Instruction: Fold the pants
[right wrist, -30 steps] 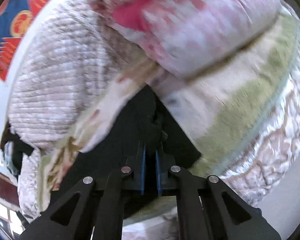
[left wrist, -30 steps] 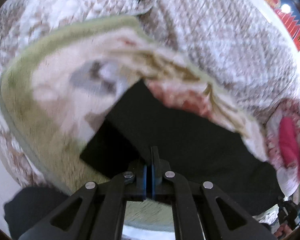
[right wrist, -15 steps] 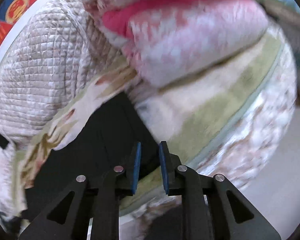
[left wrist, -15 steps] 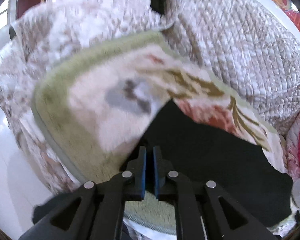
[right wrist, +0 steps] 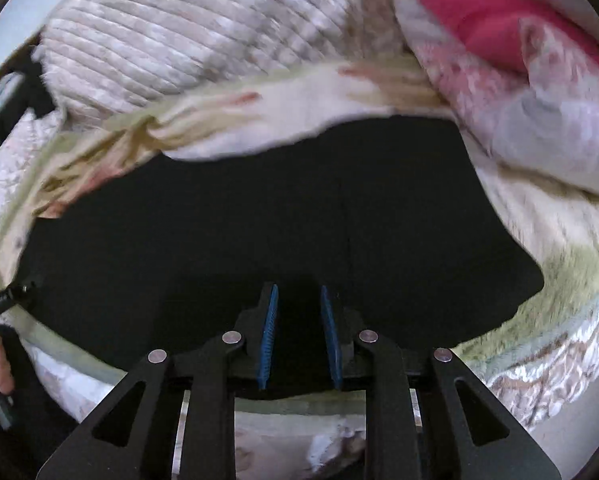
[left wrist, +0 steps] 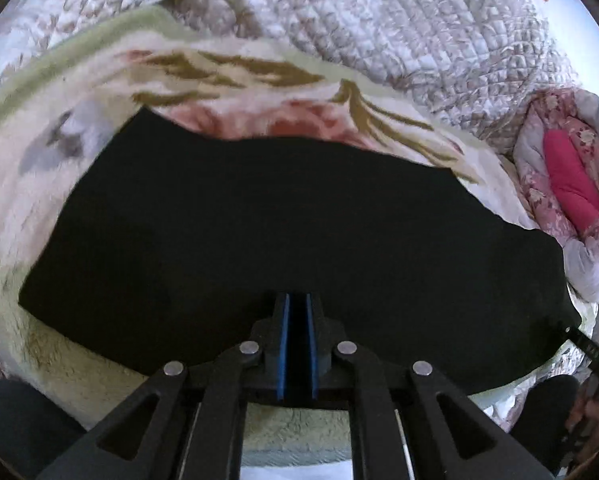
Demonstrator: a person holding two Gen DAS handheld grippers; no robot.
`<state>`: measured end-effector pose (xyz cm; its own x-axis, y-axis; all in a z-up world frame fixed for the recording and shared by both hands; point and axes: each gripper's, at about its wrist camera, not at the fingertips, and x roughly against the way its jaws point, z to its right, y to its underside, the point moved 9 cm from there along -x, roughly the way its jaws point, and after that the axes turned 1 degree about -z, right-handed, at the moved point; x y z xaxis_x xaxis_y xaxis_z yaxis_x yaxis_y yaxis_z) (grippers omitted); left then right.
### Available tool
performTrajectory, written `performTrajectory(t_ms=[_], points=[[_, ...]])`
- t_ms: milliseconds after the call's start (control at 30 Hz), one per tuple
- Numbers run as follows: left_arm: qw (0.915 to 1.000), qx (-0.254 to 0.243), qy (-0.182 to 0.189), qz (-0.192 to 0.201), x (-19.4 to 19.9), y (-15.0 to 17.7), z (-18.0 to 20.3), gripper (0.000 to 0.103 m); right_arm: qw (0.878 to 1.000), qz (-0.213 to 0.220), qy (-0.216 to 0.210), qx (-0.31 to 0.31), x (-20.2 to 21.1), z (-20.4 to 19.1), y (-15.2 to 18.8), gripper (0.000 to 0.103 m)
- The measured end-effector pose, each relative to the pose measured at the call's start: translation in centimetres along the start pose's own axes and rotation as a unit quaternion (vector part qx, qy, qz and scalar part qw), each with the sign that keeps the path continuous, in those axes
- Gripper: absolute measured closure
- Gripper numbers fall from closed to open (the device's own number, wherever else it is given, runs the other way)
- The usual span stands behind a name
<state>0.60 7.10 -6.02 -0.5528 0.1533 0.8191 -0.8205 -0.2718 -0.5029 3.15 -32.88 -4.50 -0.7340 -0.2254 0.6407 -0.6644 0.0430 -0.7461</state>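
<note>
The black pants (left wrist: 283,232) lay flat as a broad folded panel on the floral fleece blanket (left wrist: 259,92), spreading ahead of and to both sides of each set of jaws, their near hem running under the fingertips in both wrist views. One second earlier only a narrow wedge of dark cloth showed ahead of the tightly closed jaws; the cloth had since been carried over and laid down.

The left gripper (left wrist: 298,340) stood with its jaws parted by a narrow slit, dark cloth behind the gap; whether fabric remained pinched could not be told. The right gripper (right wrist: 299,336) had widened over the last half second to a clearly open stance with nothing held between its blue pads (right wrist: 268,336).

Judgement: a fold had just been placed and released on the right side, with the left about to follow. The far edge, beyond the jaws, looked wavy against the blanket, so alignment may need checking before any further fold. The pink quilt (right wrist: 499,32) lay beyond the right jaws, close to the pants.
</note>
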Motion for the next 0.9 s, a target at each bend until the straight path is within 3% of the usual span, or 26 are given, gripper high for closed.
performTrajectory(t_ms=[133,300,367,433,500,600,667,800,900], points=[[0.9994,-0.004,-0.028,0.019,0.4,-1.7,-0.9,0.093,0.999,0.038,-0.005,0.005,1.1,0.1,-2.3,0.081],[0.9976,0.013,-0.057,0.038,-0.5,-4.6,-3.1,0.088,0.999,0.047,0.006,0.015,-0.8,0.6,-4.8,0.081],[0.9956,0.027,-0.083,0.033,-1.5,-5.4,-4.9,0.087,0.999,0.039,0.025,-0.016,-2.2,2.7,-5.3,0.080],[0.9937,0.046,-0.098,0.029,-2.0,-5.9,-6.7,0.087,0.998,0.048,0.004,-0.040,-2.2,3.3,-5.9,0.080],[0.9924,0.054,-0.103,0.038,-1.5,-6.2,-7.7,0.087,0.998,0.050,0.014,-0.029,-2.1,3.1,-6.0,0.080],[0.9930,0.061,-0.091,0.044,-0.8,-6.1,-7.5,0.087,0.998,0.052,0.014,-0.013,-1.6,2.0,-5.9,0.071],[0.9950,0.042,-0.078,0.047,-0.3,-5.6,-5.9,0.087,0.998,0.058,0.001,-0.005,-0.9,0.6,-5.6,0.057],[0.9984,-0.002,-0.040,0.041,0.4,-3.0,-1.6,0.083,0.998,0.051,-0.023,0.026,-0.7,-2.6,-4.3,0.056],[0.9985,-0.036,-0.032,0.028,0.2,-0.6,0.6,0.078,0.997,0.037,-0.032,0.062,-1.0,-4.8,-2.0,0.056]])
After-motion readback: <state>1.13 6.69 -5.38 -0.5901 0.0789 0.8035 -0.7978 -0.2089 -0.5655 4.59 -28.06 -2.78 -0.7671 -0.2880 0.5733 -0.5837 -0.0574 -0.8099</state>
